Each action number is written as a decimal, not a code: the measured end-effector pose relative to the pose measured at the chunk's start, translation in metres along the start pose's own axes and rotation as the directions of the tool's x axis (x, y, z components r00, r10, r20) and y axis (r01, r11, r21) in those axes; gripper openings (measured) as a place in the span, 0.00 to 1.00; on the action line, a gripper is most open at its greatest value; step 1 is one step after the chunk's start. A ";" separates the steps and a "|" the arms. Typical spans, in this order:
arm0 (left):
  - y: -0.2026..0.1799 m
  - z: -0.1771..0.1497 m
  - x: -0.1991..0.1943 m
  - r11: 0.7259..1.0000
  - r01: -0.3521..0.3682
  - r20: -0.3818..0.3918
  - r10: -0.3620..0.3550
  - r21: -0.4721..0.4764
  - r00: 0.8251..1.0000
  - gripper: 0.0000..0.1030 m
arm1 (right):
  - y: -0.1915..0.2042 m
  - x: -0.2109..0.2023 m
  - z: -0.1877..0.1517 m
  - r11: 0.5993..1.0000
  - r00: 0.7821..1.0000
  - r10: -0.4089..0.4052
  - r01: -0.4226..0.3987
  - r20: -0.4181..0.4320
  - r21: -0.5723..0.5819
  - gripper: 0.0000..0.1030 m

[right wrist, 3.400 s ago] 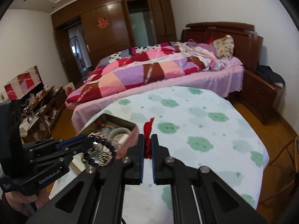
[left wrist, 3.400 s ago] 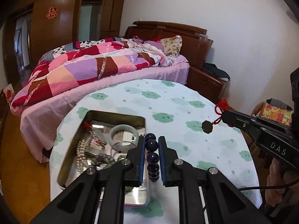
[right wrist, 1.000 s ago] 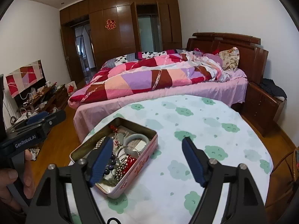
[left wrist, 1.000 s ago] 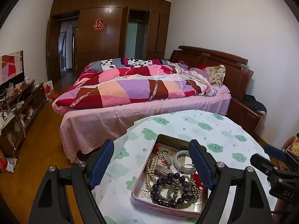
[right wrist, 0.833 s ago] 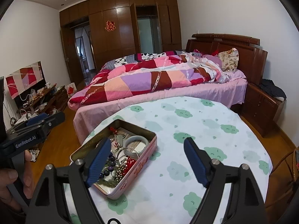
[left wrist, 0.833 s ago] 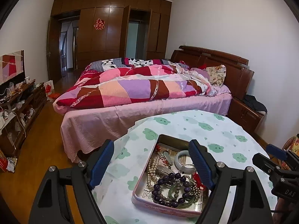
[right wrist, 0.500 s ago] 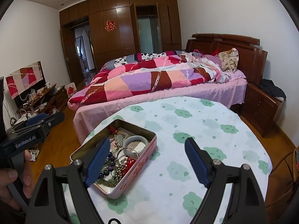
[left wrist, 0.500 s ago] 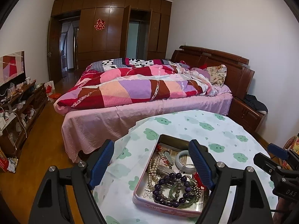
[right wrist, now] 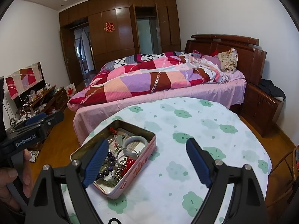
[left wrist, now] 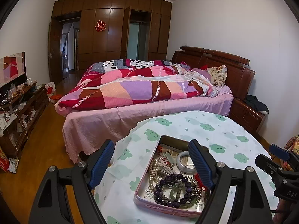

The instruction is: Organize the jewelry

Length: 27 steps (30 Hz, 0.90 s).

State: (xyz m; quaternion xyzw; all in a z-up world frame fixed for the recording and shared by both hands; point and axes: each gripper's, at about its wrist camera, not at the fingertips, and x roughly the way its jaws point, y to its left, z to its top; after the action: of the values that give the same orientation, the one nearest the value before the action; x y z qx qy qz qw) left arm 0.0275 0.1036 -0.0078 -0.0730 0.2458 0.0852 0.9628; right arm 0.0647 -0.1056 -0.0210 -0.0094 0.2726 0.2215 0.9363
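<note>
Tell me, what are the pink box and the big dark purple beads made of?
The pink box looks like thin painted metal: its inside walls gleam gold. The purple beads look like polished stone or glass, glossy with bright highlights; I can't tell which.

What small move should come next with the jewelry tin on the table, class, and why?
Probably none beyond easing both grippers away. The left gripper and right gripper stand wide open and empty, the right's jaws having just widened. The beads, pearls and bangle all lie inside the tin, and no loose piece shows on the tablecloth.
</note>
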 end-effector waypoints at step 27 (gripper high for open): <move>-0.011 -0.004 -0.001 0.999 0.005 -0.009 -0.004 0.047 1.000 0.79 | -0.007 -0.001 -0.004 1.000 1.000 -0.009 0.009 0.002 0.021 0.89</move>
State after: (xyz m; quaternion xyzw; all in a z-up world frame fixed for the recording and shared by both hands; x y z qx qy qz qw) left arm 0.0266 0.0924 -0.0095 -0.0513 0.2517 0.0770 0.9634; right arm 0.0650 -0.1131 -0.0247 -0.0003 0.2739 0.2146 0.9375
